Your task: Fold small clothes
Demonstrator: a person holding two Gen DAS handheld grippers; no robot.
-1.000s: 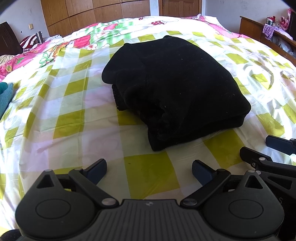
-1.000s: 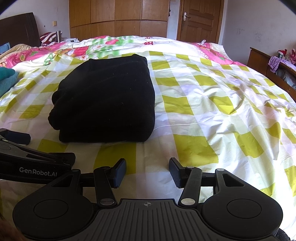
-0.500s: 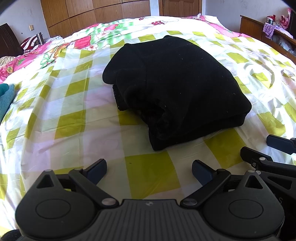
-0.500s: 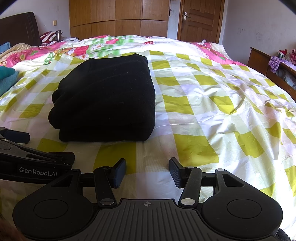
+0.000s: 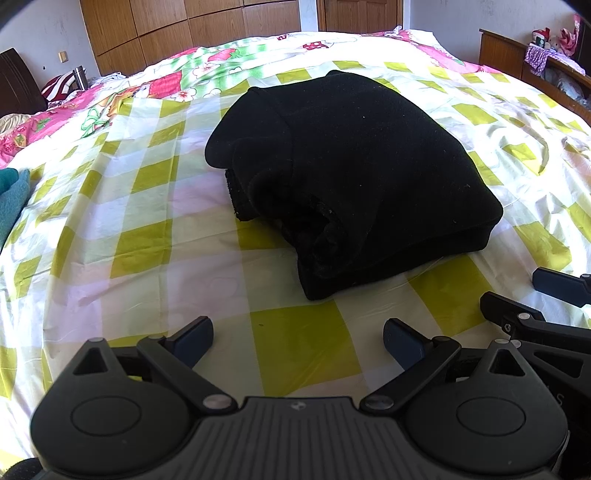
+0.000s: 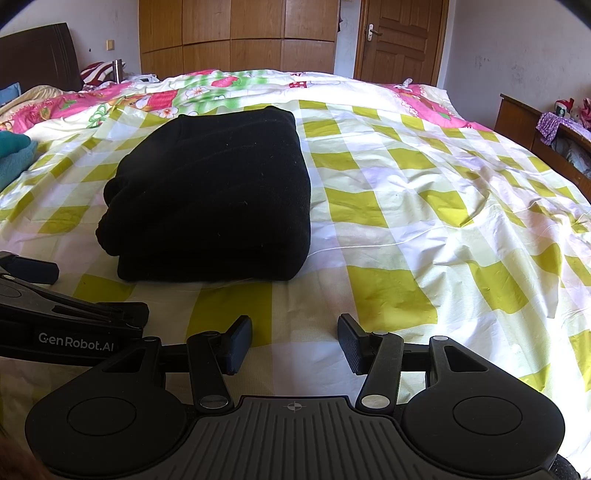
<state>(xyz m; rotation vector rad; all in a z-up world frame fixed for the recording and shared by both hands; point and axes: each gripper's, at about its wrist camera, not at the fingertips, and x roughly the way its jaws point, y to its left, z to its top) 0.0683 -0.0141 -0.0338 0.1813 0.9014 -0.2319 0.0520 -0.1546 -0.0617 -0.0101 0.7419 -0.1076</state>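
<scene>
Left gripper (image 5: 297, 338): jaws spread wide, empty, above sheet (image 5: 122, 236). Right gripper (image 6: 294, 341): jaws parted, empty, beside left at its 3 o'clock. Black garment (image 5: 354, 177) folded into thick stack, flat on sheet, at 12 o'clock from left, 11 o'clock from right; clear of both. Teal cloth (image 6: 14, 157) at 9 o'clock edge. Wardrobe (image 6: 236, 35), door (image 6: 400, 38) beyond.

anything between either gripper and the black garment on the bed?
Nothing visible. Only bare checked bedsheet lies between the open left gripper and the folded black garment, and likewise ahead of the open right gripper. The teal cloth sits off at the far left, clear of both paths.
</scene>
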